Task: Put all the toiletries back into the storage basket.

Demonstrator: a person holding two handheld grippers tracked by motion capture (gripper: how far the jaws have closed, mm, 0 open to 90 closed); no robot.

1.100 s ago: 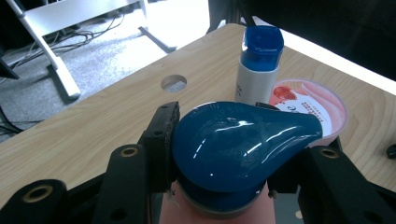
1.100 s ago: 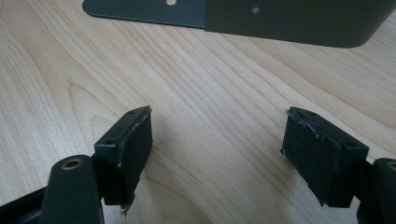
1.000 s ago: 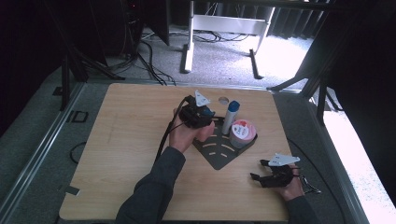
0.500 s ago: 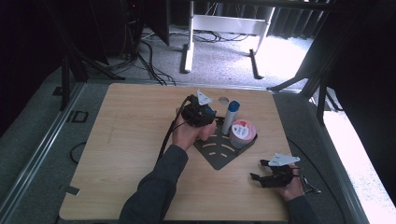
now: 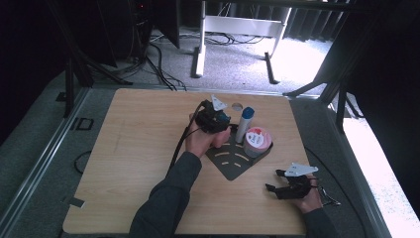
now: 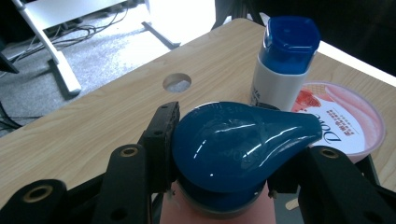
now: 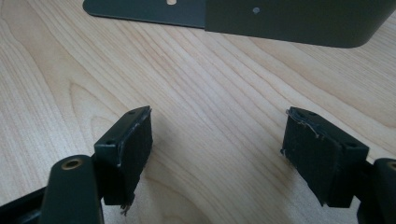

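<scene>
My left gripper [image 5: 214, 119] [image 6: 224, 140] is shut on the glossy blue teardrop cap [image 6: 238, 144] of a pink bottle [image 5: 220, 140], which it holds upright at the left end of a dark slotted rack [image 5: 233, 162]. Just right of it a white bottle with a blue cap [image 5: 244, 124] [image 6: 285, 65] stands on the rack. Beside that sits a pink tub with a printed lid [image 5: 256, 140] [image 6: 343, 116]. My right gripper [image 5: 278, 183] [image 7: 217, 149] is open over bare wood near the table's front right, with nothing between its pads [image 7: 133, 149].
The wooden table [image 5: 138, 148] has a round hole [image 5: 236, 106] [image 6: 176, 82] near its far edge. The rack's dark edge [image 7: 289, 18] lies ahead of the right gripper. Beyond the table are a white frame and cables on grey floor [image 5: 223, 54].
</scene>
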